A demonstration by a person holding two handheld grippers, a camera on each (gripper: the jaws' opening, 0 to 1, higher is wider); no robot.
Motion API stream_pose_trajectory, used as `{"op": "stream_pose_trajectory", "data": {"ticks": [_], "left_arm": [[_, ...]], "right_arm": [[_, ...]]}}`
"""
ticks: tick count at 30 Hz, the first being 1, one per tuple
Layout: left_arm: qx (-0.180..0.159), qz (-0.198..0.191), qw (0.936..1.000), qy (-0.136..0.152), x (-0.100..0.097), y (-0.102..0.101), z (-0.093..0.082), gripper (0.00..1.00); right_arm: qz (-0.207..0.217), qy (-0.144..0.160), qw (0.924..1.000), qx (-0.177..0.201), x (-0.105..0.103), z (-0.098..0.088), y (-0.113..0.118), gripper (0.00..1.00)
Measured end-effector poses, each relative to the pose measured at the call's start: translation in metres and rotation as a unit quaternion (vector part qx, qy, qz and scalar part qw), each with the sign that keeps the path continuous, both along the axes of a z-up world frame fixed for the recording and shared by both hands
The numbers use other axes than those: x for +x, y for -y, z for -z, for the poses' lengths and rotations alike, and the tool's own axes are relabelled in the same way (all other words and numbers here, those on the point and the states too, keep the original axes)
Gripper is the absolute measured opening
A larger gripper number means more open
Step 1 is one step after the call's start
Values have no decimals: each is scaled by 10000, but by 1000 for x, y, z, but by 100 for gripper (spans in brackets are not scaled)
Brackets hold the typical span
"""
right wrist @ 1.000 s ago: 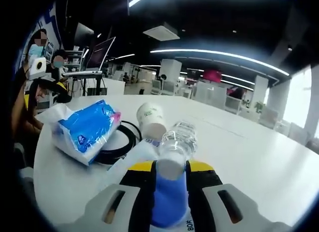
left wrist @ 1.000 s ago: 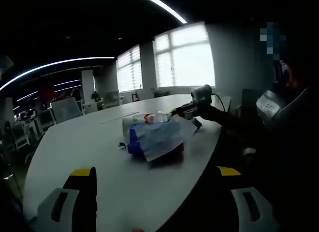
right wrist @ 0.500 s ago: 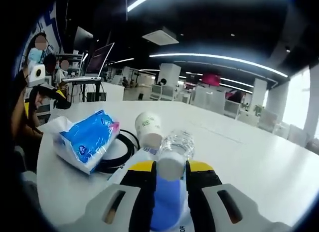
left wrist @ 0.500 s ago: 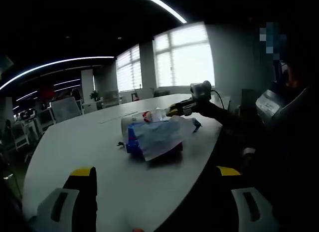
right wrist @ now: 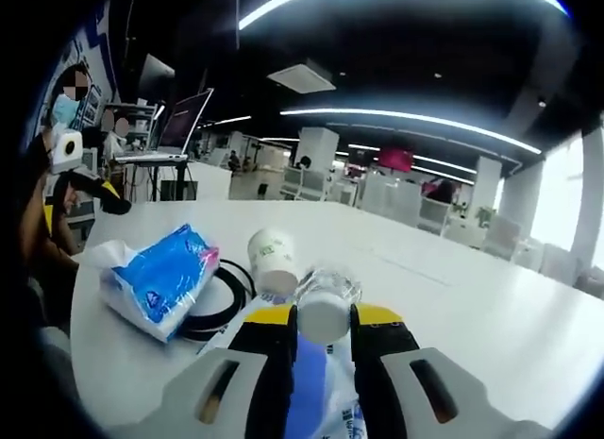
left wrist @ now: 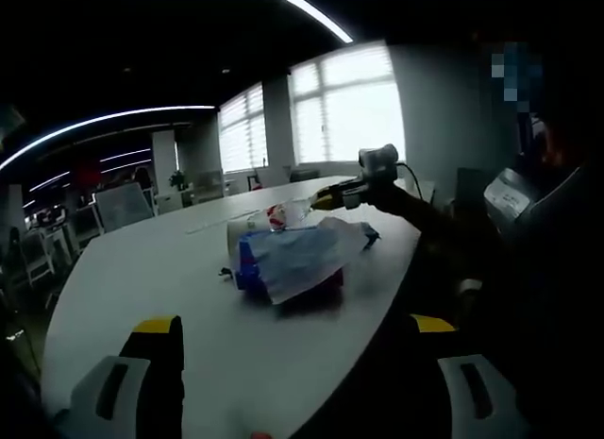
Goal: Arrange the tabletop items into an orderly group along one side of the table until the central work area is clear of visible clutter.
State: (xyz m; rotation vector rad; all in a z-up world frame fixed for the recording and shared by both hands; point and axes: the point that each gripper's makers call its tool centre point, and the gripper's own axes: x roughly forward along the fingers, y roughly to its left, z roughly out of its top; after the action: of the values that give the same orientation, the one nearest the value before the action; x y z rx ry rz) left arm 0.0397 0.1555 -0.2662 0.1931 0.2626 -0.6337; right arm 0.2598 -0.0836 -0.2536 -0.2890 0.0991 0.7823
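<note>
2 grippers. R gripper [right wrist: 323, 337]: jaws closed on bottle [right wrist: 326, 302], held over table [right wrist: 472, 307] edge by cup [right wrist: 273, 261], tissue pack [right wrist: 160, 277], cable [right wrist: 222, 297]. L gripper [left wrist: 297, 359]: wide apart, empty, back from group. Step: placing bottle. Next: prob. set it upright beside cup.

An open-plan office: a large white oval meeting table [left wrist: 142, 269], rows of white desks and chairs [right wrist: 415, 198], long ceiling light strips [right wrist: 415, 113], tall blinded windows [left wrist: 349, 109], and a dark monitor on a stand [right wrist: 184, 109].
</note>
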Motion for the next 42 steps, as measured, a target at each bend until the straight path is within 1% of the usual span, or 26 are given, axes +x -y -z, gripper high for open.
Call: {"op": "stream_pose_trajectory", "data": {"ticks": [2, 14, 24, 32, 42], "left_arm": [[-8, 7, 10000, 19, 0, 1, -2, 97], [15, -37, 10000, -14, -5, -3, 0, 97], [17, -47, 10000, 15, -6, -5, -3, 97], [23, -56, 10000, 21, -8, -5, -3, 97], [41, -56, 10000, 27, -9, -4, -4, 97]], "right_arm": [[6, 8, 9999, 113, 0, -4, 1, 19], [-47, 245, 9995, 177, -1, -28, -2, 19], [-71, 429, 9988, 234, 1, -47, -3, 19], [-98, 532, 9983, 205, 2, -56, -5, 19], [-83, 663, 9975, 229, 4, -71, -2, 19]]}}
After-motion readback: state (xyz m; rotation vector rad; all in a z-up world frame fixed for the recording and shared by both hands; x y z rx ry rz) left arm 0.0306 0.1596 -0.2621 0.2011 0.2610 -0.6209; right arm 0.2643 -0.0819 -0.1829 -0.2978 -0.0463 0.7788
